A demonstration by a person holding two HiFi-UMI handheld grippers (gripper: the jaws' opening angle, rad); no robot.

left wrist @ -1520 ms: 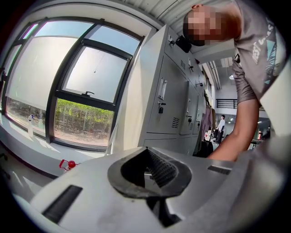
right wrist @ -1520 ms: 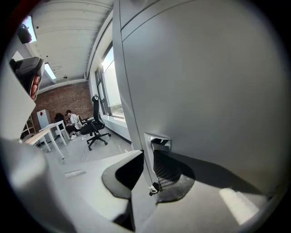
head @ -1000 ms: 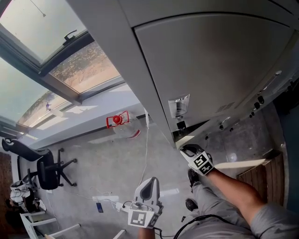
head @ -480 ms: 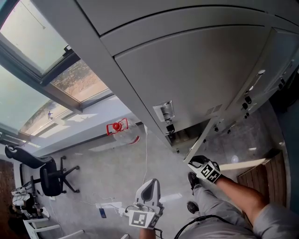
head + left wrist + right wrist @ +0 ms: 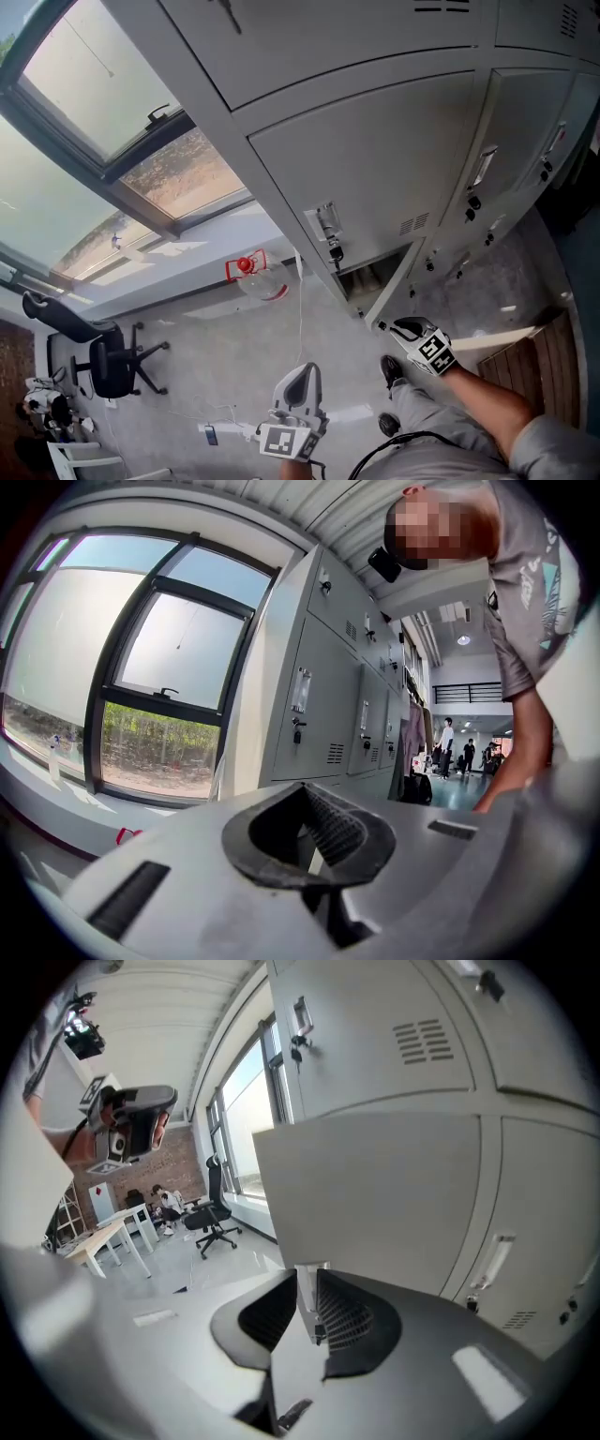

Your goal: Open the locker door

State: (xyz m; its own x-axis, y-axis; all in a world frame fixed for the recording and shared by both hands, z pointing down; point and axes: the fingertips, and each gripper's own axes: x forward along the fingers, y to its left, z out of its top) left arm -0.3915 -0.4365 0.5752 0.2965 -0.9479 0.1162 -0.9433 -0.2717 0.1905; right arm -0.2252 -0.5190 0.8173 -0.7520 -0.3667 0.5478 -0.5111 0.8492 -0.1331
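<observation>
A row of grey lockers [image 5: 375,159] fills the upper head view. The lowest locker door [image 5: 394,281] stands ajar, seen nearly edge-on, with the dark opening [image 5: 361,279] behind it. My right gripper [image 5: 392,325] is shut on this door's free edge. In the right gripper view the door panel [image 5: 375,1185] looms just ahead and its thin edge tab sits clamped in my right gripper [image 5: 307,1302]. My left gripper [image 5: 302,373] hangs low over the floor, away from the lockers. It is shut with nothing in it, as the left gripper view [image 5: 305,841] also shows.
A large window [image 5: 112,131] runs along the left. On the floor lie a red-and-white object [image 5: 249,270], a cable and a power strip [image 5: 225,431]. An office chair [image 5: 105,356] stands far left. A wooden slatted surface [image 5: 520,361] lies at the right.
The locker door has swung farther out from the locker, with my right gripper on its edge moving down and right. The left gripper has stayed put.
</observation>
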